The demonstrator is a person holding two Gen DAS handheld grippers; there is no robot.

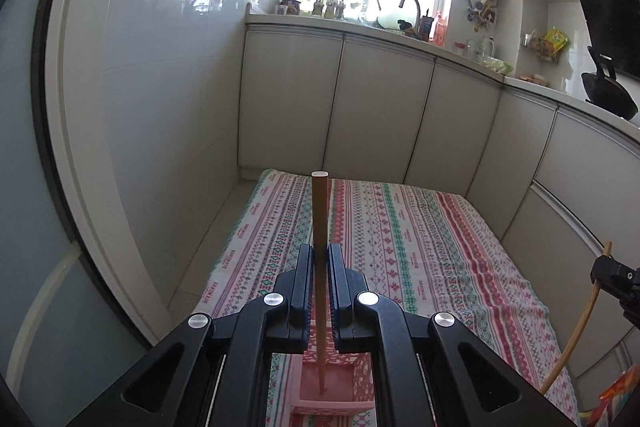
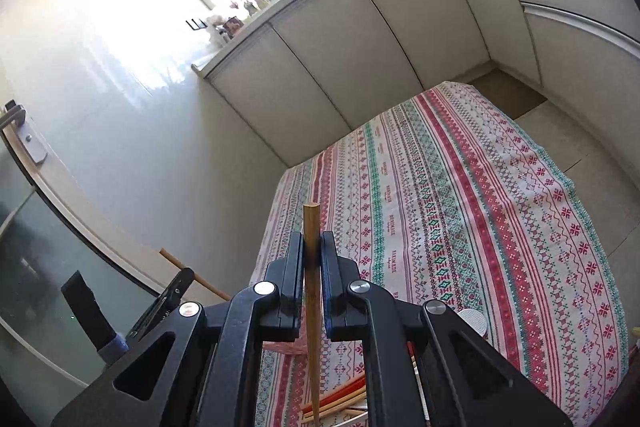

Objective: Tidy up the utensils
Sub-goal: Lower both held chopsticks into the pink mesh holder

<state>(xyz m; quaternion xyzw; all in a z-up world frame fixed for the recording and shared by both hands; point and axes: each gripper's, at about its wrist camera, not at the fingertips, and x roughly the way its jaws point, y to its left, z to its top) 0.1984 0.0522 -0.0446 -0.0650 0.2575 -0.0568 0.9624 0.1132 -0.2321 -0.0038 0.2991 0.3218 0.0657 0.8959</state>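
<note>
A: Status of the left gripper [image 1: 320,259]?

B: Jaws clamped on a wooden chopstick [image 1: 320,211]. The stick stands upright between the pads, its blunt end above the fingertips. Its thin end reaches down into the pink basket [image 1: 362,375], which sits on the patterned tablecloth [image 1: 420,247] directly below the gripper.

A: Right gripper [image 2: 311,247]?

B: Jaws clamped on a second chopstick [image 2: 311,227], also upright, blunt end just above the fingertips. Its lower end passes down over a cluster of loose chopsticks [image 2: 340,401] lying on the tablecloth [image 2: 460,207] beneath the gripper.

A: Relation between the two units?

B: In the right wrist view, the left unit appears to the left of the right gripper, off the cloth's edge, with its stick [image 2: 188,273] showing. In the left wrist view, the right unit [image 1: 614,277] appears at the right edge of the cloth.

A: Surroundings?

B: Grey cabinets [image 1: 380,107] stand beyond the far end of the cloth, with a faucet [image 1: 410,5] above them.
</note>
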